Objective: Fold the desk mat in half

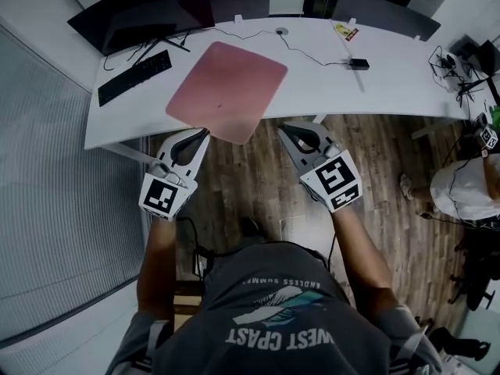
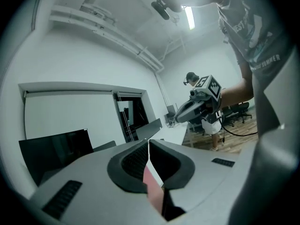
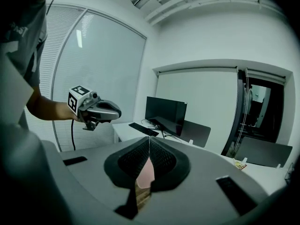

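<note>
A pink desk mat (image 1: 226, 89) lies flat and skewed on the white desk (image 1: 375, 84), its near corner reaching the front edge. My left gripper (image 1: 205, 132) hovers just before that edge, left of the corner, jaws shut on nothing. My right gripper (image 1: 282, 128) hovers to the corner's right, also shut and empty. In the left gripper view the shut jaws (image 2: 148, 141) hide most of the mat (image 2: 153, 190), and the right gripper (image 2: 193, 108) shows beyond. In the right gripper view a pink strip of mat (image 3: 146, 170) shows below the shut jaws (image 3: 149, 139), with the left gripper (image 3: 97, 109) at the left.
A black monitor (image 1: 144, 10) and keyboard (image 1: 134, 76) stand at the desk's back left. A cable runs to a small black box (image 1: 359, 63) on the right. Grey chairs stand behind the desk. Another person (image 1: 469, 190) sits at the right over the wooden floor (image 1: 258, 178).
</note>
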Motion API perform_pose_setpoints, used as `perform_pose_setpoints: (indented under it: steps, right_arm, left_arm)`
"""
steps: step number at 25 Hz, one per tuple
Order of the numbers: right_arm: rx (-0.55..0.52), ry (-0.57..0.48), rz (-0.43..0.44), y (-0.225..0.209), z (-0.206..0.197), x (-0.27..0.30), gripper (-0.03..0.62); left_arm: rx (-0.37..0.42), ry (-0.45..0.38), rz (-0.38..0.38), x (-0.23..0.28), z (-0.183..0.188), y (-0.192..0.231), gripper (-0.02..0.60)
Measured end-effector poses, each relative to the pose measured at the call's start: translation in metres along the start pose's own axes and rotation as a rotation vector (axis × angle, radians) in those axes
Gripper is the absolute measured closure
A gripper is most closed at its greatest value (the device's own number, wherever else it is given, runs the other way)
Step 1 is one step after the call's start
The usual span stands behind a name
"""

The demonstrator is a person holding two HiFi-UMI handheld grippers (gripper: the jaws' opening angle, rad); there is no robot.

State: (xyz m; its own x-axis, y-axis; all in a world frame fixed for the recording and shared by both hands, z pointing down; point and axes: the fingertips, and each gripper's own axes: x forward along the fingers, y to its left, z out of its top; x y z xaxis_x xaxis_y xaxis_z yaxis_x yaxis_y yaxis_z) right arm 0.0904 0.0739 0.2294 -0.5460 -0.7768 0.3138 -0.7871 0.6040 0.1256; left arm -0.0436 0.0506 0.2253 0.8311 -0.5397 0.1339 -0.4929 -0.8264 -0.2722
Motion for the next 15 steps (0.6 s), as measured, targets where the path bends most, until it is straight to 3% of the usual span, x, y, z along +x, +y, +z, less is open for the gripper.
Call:
perform_pose_setpoints:
  steps: [8,15]
  right_arm:
    - [-0.025,0.030,-0.004,0.002,0.007,0.043,0.568]
    - [-0.064,0.068,0.026,0.005,-0.005,0.073,0.568]
  left_arm:
    - [-0.008,0.001,0.001,-0.005,-0.023,0.043,0.557]
    - [0.048,0.051,0.008,-0.011,-0.053,0.063,0.557]
